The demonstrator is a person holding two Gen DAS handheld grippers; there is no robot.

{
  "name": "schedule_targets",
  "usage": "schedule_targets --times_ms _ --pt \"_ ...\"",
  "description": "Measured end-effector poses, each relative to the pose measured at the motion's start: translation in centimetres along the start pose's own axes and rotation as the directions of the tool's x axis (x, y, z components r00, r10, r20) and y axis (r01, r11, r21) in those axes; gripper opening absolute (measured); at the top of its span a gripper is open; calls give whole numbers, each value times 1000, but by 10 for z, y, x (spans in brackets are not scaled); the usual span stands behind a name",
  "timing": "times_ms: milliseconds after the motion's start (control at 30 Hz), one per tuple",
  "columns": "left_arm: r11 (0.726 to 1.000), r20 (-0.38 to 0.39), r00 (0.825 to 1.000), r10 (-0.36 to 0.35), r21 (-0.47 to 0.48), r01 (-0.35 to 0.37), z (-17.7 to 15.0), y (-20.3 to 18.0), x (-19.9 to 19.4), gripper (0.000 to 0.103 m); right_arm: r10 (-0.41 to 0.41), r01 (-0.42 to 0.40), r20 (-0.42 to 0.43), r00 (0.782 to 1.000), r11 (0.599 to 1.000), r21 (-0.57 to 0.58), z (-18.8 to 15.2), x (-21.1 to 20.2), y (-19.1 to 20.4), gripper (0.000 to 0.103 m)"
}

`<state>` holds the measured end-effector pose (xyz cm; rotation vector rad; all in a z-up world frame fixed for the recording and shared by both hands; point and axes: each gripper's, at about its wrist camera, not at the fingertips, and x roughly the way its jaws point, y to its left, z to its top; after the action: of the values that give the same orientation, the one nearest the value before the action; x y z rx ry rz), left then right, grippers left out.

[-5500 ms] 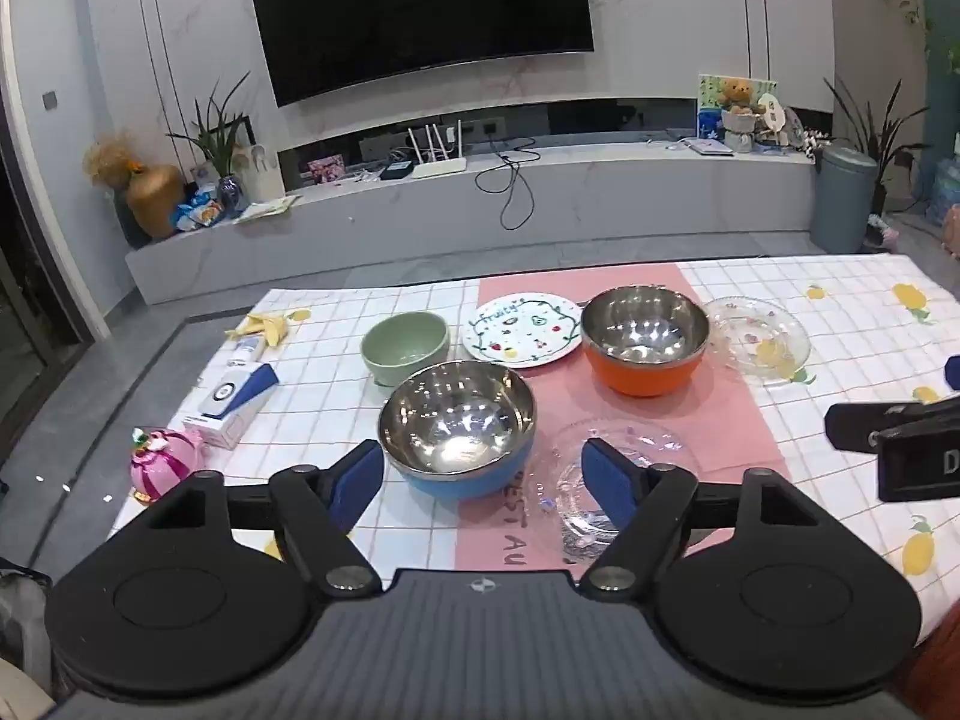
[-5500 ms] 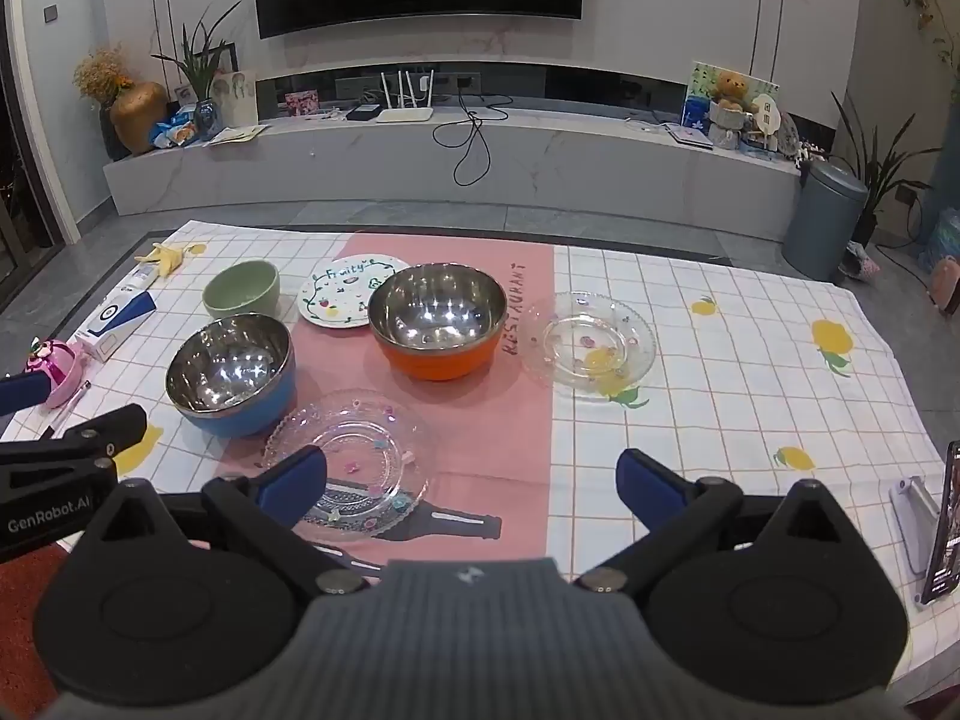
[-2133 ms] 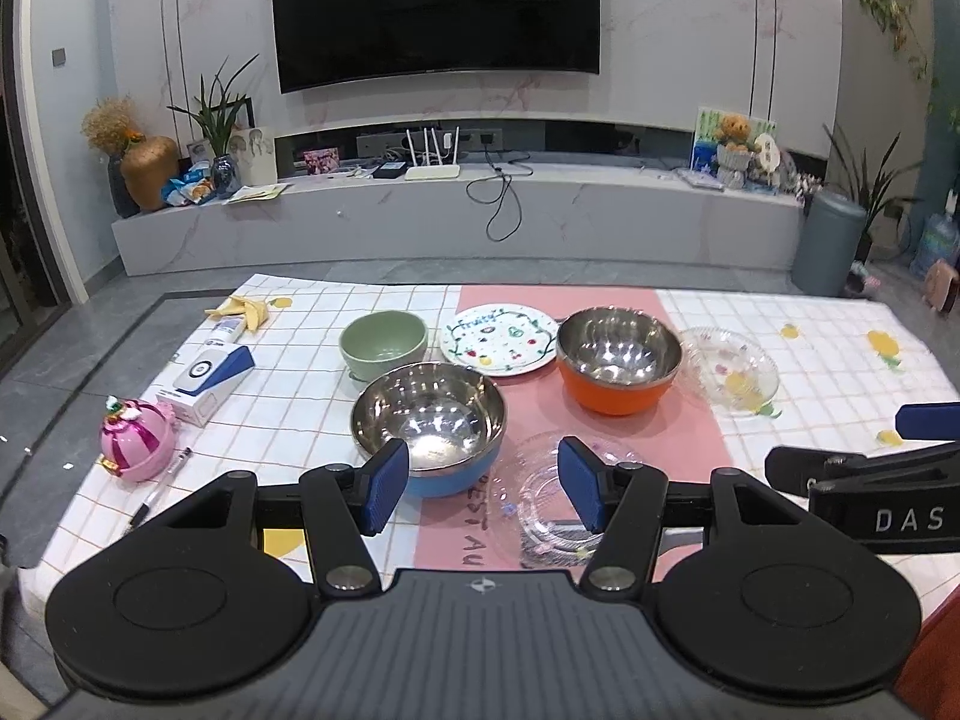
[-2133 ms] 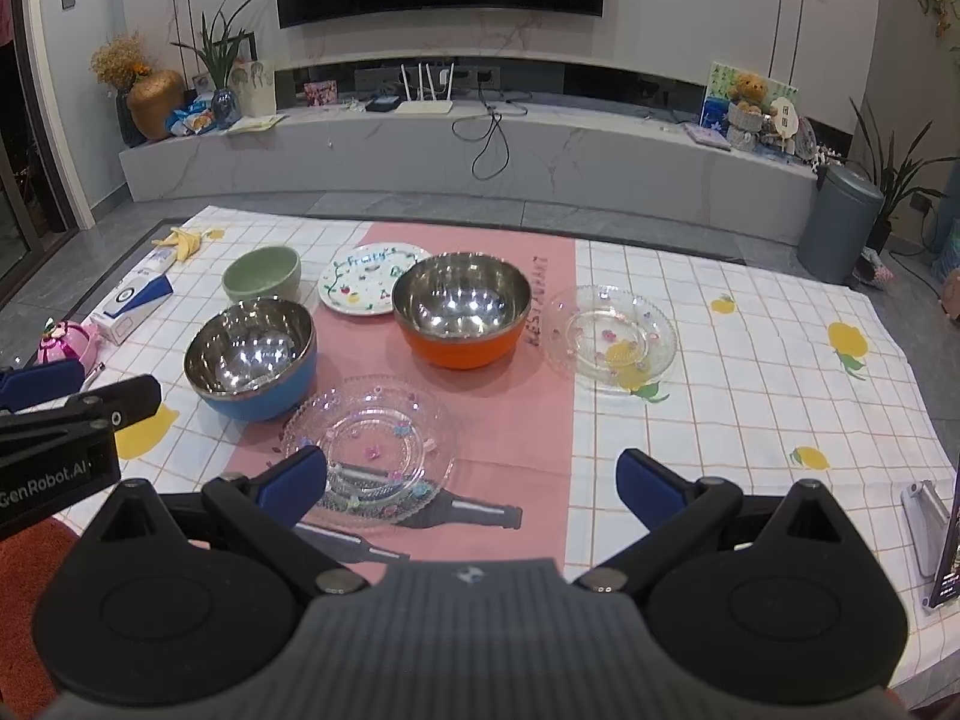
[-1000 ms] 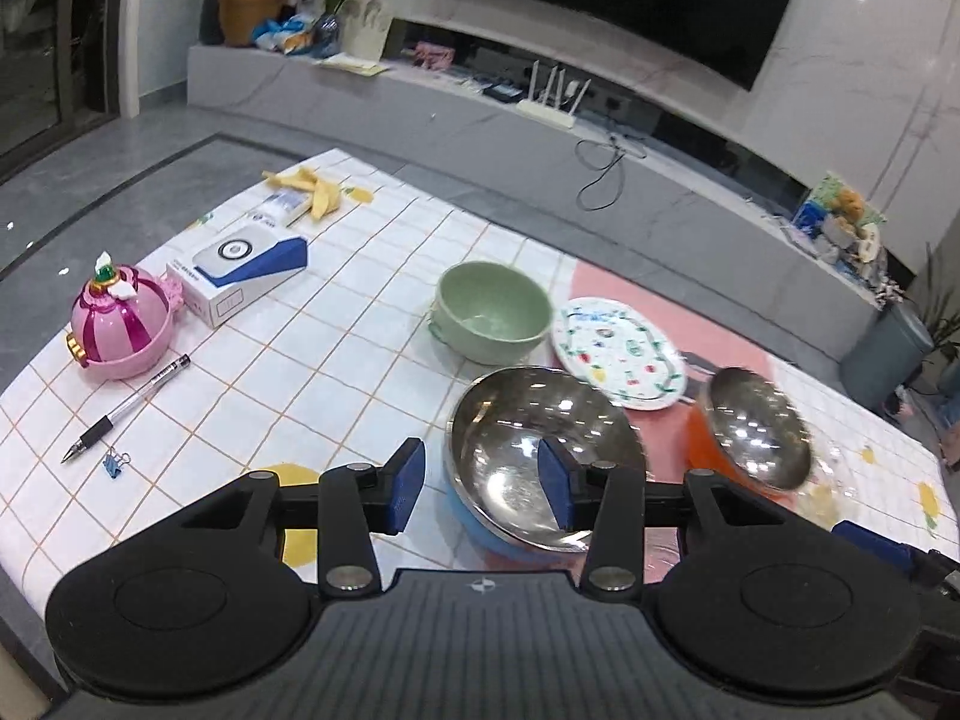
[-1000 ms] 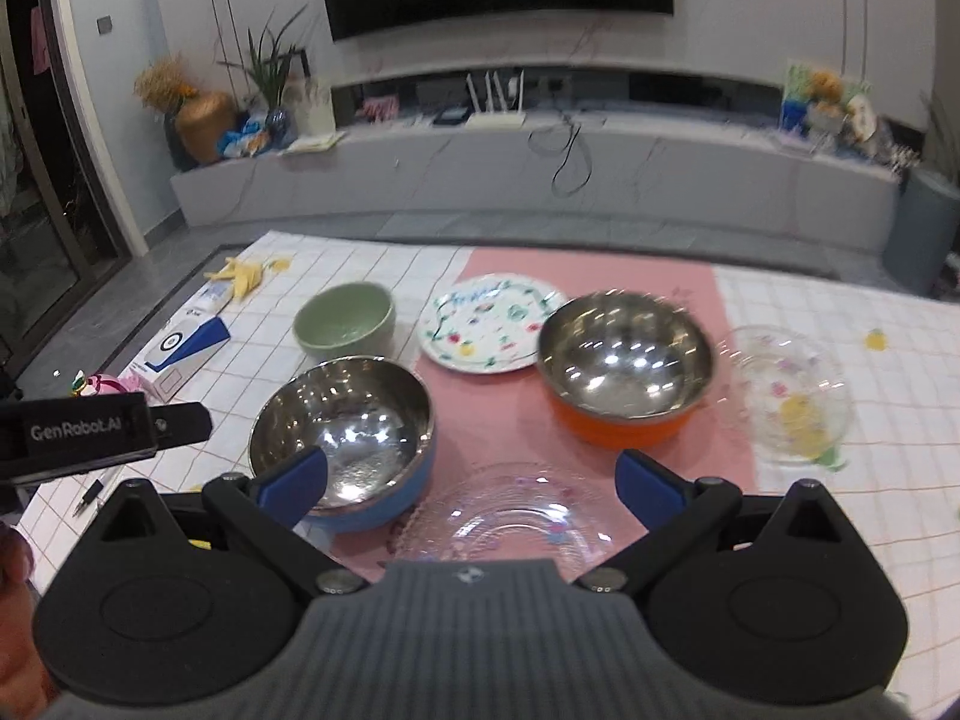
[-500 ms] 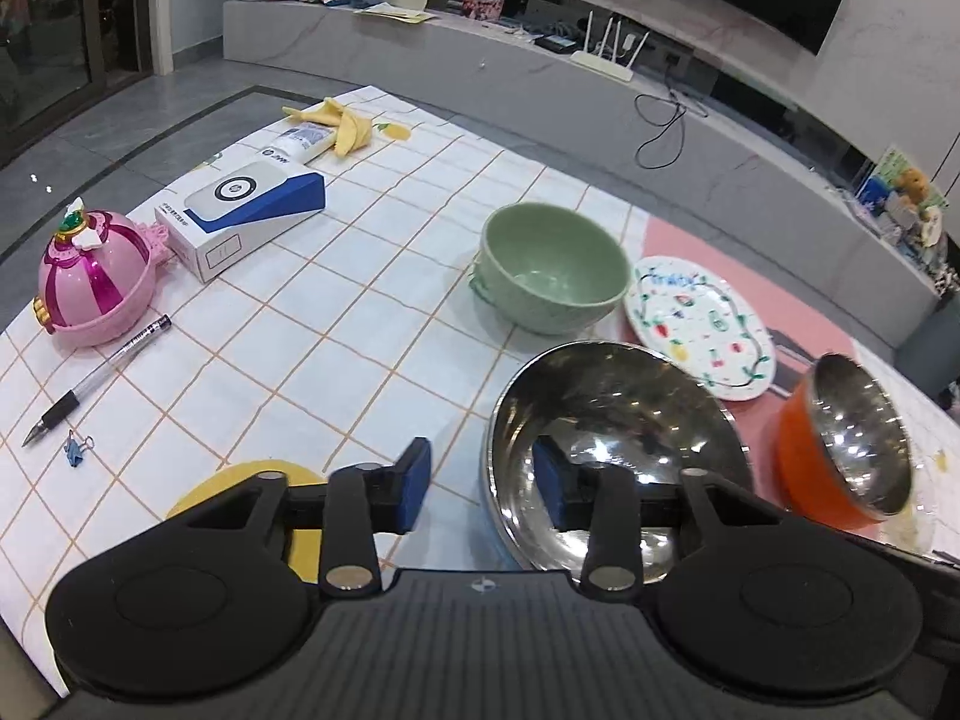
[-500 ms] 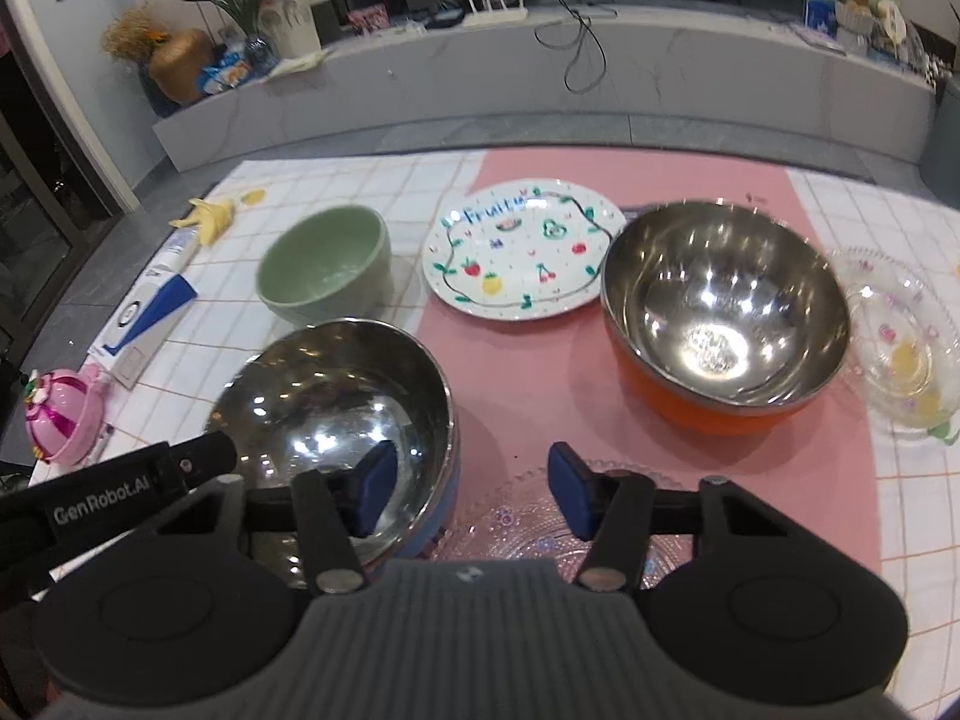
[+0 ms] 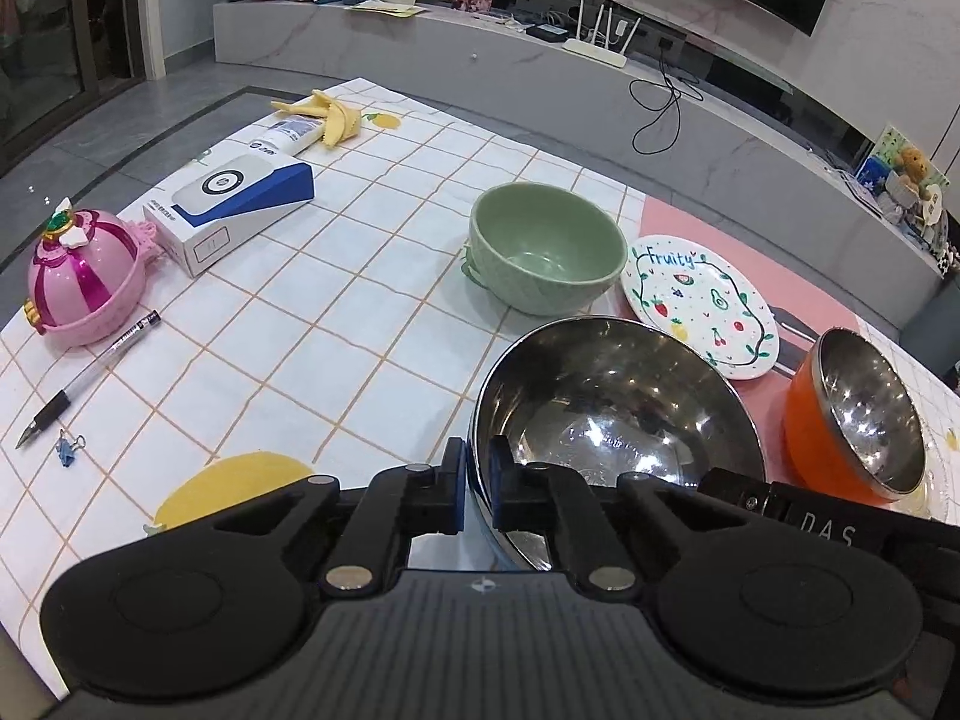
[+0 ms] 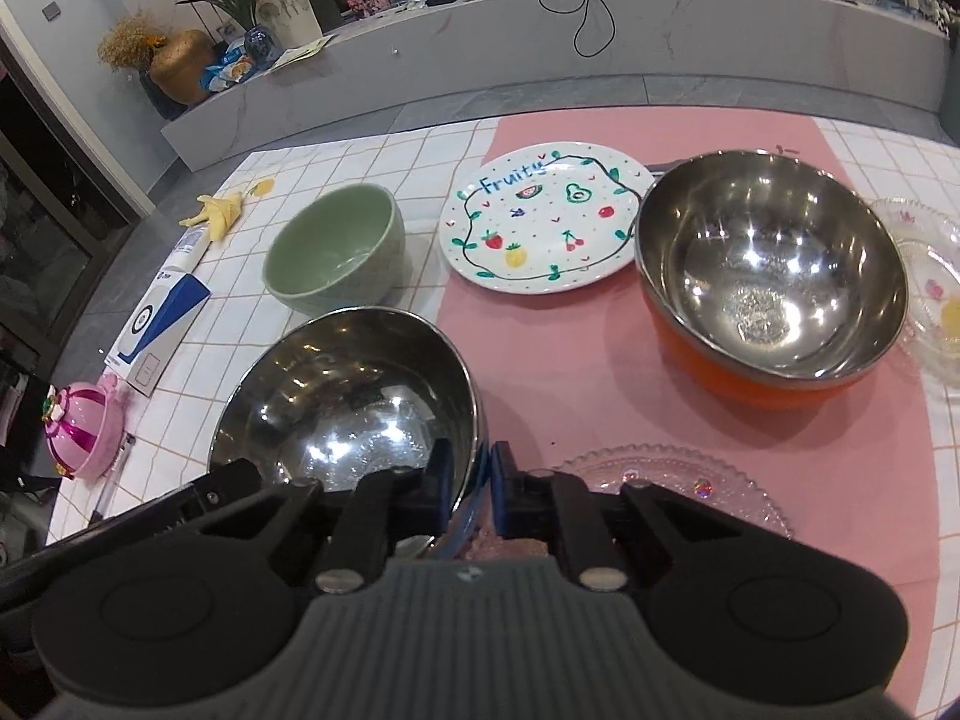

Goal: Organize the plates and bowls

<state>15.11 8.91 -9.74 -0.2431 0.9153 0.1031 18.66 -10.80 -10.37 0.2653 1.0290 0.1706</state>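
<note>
- Left tongs [image 9: 478, 483]: closed down narrow on the near-left rim of the blue-sided steel bowl [image 9: 612, 414] — one pad outside the wall, one inside.
- Right tongs [image 10: 470, 487]: jaws closing, with the same bowl's near-right rim between the pads; they look to be pressing on it already. So I have the bowl pinched from two sides.
- The bowl sits on the desk [image 9: 336, 324], near edge, at the seam between the checked cloth and the pink runner [image 10: 570, 372]. I cannot tell whether it has left the surface.
- Other pieces, all apart and unstacked:
  - green bowl [image 9: 543, 246] behind the steel one, near it but not touching;
  - "Fruity" plate [image 9: 699, 306] just beside the green bowl, on the runner;
  - orange-sided steel bowl [image 10: 771, 276] to the right, near the plate's edge;
  - clear glass plate [image 10: 666, 480] at the near edge, beside my right tongs;
  - second glass plate [image 10: 927, 282] at far right, partly cut off.
- Progress, my judgement: early. Nothing is nested or stacked; this grip is the first step.
- Left to do: nest the three bowls — probably by size — and pile the three plates.
- Clutter on the left (pink toy [image 9: 84, 282], box [image 9: 231, 204], pen [image 9: 90, 378]) is not part of the job.
</note>
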Motion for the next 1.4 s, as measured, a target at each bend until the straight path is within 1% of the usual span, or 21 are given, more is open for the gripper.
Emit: schedule_targets --times_ms 167,233,333,500,667,767,900,1033,1200,1300,1400 --pt "1000 27 1000 -6 16 5 3 -5 -23 8 4 -4 11 1000 1000 0 1 -15 1 10" --pt "999 23 1000 -1 33 0 1 -10 -35 8 6 -6 19 1000 1000 -3 0 -27 0 9" --pt "999 23 1000 -13 50 12 -4 -16 -55 8 11 -12 30 999 1000 8 -5 -50 -5 9" --pt "995 20 998 -52 89 50 -20 -25 -89 9 32 -34 39 999 998 51 -25 -90 -20 9" --pt "988 -21 996 -91 126 93 -44 -33 -108 9 33 -35 23 999 996 82 -53 -121 -37 10" --pt "984 -65 992 -105 140 113 -59 -35 -110 10 28 -29 12 1000 995 98 -70 -133 -48 10" --pt "980 -132 985 -108 151 128 -76 -38 -109 10 15 -13 -19 1000 993 119 -93 -140 -61 10" --pt "975 -189 977 -99 177 133 -93 -43 -105 9 -6 14 -60 998 991 134 -114 -140 -70 10" --pt "970 -255 963 -84 200 138 -113 -52 -95 9 -42 57 -100 994 987 149 -129 -138 -82 10" --pt "967 -271 959 -84 211 144 -120 -57 -92 9 -63 79 -109 992 986 149 -132 -139 -86 10" --pt "967 -268 960 -84 212 144 -122 -59 -88 9 -75 90 -106 992 985 149 -133 -137 -90 10"
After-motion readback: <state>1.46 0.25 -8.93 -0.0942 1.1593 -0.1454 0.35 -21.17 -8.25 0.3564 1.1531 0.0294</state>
